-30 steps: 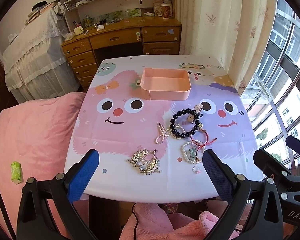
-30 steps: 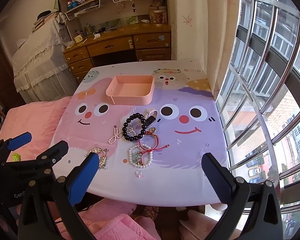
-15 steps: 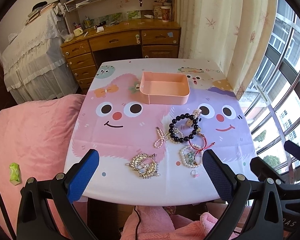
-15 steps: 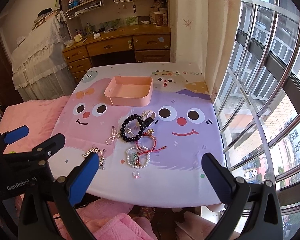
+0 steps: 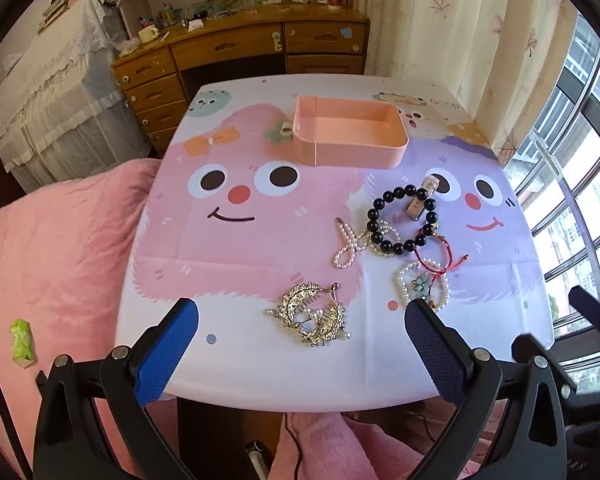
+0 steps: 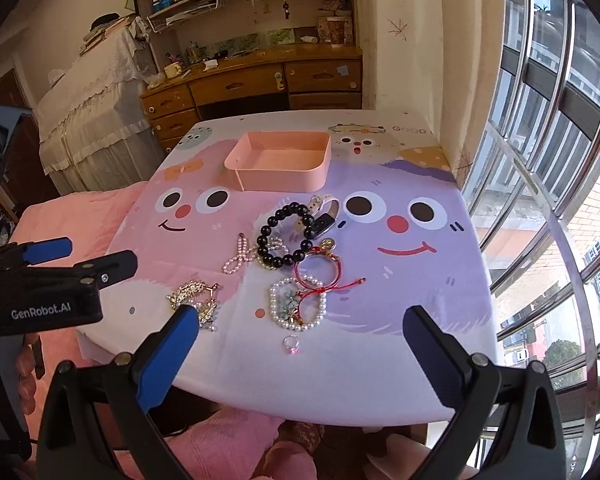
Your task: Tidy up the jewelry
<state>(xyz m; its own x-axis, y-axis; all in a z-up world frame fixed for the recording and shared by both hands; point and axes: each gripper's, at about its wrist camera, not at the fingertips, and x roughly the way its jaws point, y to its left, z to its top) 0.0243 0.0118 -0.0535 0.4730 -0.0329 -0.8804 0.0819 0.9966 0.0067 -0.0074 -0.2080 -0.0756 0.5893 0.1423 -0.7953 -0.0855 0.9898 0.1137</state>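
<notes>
A pink tray (image 5: 350,136) (image 6: 280,162) stands at the far middle of the cartoon-print table (image 5: 260,364). Nearer lie a black bead bracelet (image 5: 403,218) (image 6: 286,236), a small watch (image 5: 420,200), a pearl bow clip (image 5: 346,246) (image 6: 240,256), a red cord bracelet (image 6: 320,276), a pearl bracelet (image 5: 420,286) (image 6: 298,304), a gold hair comb (image 5: 314,314) (image 6: 194,296) and a pink ring (image 6: 291,345). My left gripper (image 5: 300,344) hangs open over the near edge, just before the comb. My right gripper (image 6: 300,344) is open above the ring.
A pink quilted bed (image 5: 56,248) borders the table's left side, with a green wrapper (image 5: 22,344) on it. A wooden desk (image 5: 240,52) and shelves stand behind. Curtain and window bars (image 6: 548,160) close the right side. Pink cloth (image 5: 332,448) lies below the near edge.
Both grippers have moved forward and lower toward the table; the jewelry looks larger and nearer. Nothing on the table has shifted, and both stay open.
</notes>
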